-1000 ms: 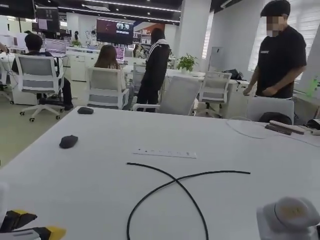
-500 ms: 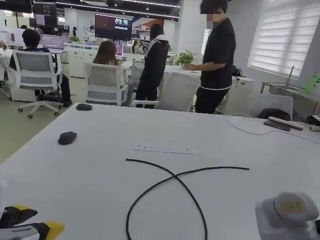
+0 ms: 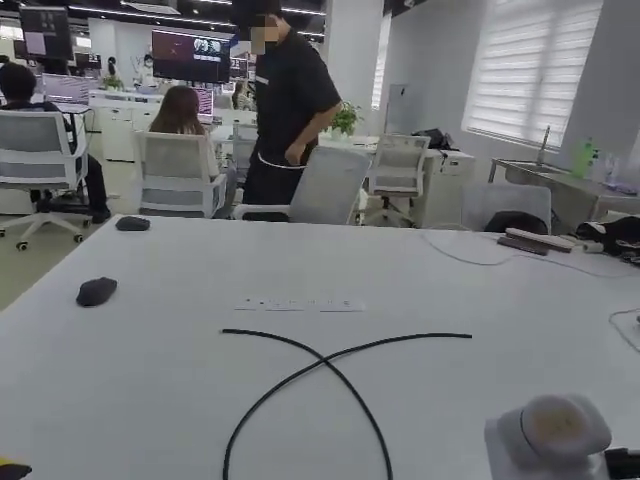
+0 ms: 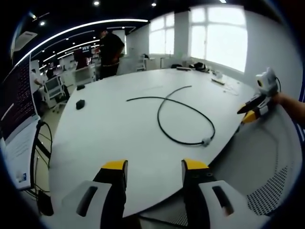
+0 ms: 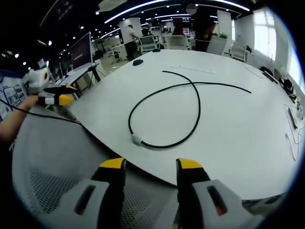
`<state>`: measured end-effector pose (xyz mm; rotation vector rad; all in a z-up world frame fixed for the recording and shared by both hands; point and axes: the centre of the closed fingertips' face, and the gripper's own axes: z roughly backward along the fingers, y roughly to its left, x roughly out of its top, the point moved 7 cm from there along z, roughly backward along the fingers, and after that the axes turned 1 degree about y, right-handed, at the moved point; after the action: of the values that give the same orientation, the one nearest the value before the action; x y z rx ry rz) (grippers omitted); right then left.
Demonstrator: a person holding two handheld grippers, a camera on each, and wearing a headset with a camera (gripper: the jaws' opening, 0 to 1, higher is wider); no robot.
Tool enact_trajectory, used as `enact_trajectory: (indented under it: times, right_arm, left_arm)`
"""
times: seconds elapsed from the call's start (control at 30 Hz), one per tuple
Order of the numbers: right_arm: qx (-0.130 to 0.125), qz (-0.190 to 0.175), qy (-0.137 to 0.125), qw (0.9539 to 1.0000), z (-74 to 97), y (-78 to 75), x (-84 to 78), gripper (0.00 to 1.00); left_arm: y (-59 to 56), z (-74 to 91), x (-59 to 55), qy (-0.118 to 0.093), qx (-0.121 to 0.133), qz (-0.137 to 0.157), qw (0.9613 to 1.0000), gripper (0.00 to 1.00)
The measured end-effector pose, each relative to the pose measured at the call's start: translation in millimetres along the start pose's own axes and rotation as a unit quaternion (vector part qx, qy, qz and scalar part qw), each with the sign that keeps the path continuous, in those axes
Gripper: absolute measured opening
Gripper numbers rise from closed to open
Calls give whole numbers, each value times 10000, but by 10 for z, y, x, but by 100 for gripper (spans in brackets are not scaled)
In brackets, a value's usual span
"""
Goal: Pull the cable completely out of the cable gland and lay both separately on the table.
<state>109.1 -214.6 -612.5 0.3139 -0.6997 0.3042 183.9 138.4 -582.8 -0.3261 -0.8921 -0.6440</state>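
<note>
A black cable (image 3: 330,360) lies in a crossed loop on the white table (image 3: 480,300). In the left gripper view the cable (image 4: 186,107) ends in a small pale cable gland (image 4: 206,141) near the table's front edge. The same gland (image 5: 137,139) sits on the cable (image 5: 195,102) in the right gripper view. My left gripper (image 4: 154,165) is open and empty, held short of the table edge. My right gripper (image 5: 151,163) is also open and empty, off the near edge. Each gripper appears in the other's view: right gripper (image 4: 252,109), left gripper (image 5: 57,98).
Two dark mice (image 3: 96,291) (image 3: 132,223) and a flat white strip (image 3: 297,304) lie farther back on the table. A person in black (image 3: 285,110) stands behind it among office chairs (image 3: 178,172). A grey mesh seat (image 5: 57,191) is below the grippers.
The person in black has walked to the left behind the table. The head camera has panned, and the left gripper's yellow tips have slid almost out of the lower left corner. The cable lies unmoved.
</note>
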Motion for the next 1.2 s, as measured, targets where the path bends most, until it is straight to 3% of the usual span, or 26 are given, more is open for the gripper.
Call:
enact_trajectory:
  times: [0.13,0.43,0.63,0.73,0.83,0.97,1.0,1.03,1.07,1.13,1.2]
  right_arm:
    - [-16,-1,-15,10000,4,-10,3,43]
    - [85,56,69,9999,-14,0,-5,44]
    - [82,-30,18,10000,-13,-7,-2,44]
    - [102,-19,37,9999,-18,-2,-7,44]
    - [123,-26,43,9999,-22,-1,-8,44]
    - [147,-35,32,9999,-22,5,-8,44]
    - [154,-35,29,9999,-23,6,-8,44]
    - [162,-32,25,9999,-23,7,-7,43]
    - [178,-33,14,9998,-23,9,-5,43]
    - [186,-50,-2,9998,-21,10,-3,43]
    - [191,-76,-13,9998,-20,10,-2,43]
  left_arm:
    - [-77,-10,51,219,-362,-325,9986,47]
    - [-220,-47,493,22,-732,-838,9938,45]
    - [-378,-159,739,-36,-1081,-1266,9860,44]
    - [-511,-264,818,0,-1400,-1514,9785,43]
    - [-646,-415,852,143,-1715,-1786,9688,41]
    - [-847,-691,828,475,-2177,-2395,9450,40]
    - [-902,-774,804,588,-2316,-2687,9331,40]
    - [-916,-798,798,611,-2353,-2760,9299,39]
    - [-963,-870,762,731,-2492,-2952,9195,38]
    - [-1038,-985,708,831,-2703,-3173,9052,38]
    - [-1081,-1106,647,972,-2838,-3316,8945,37]
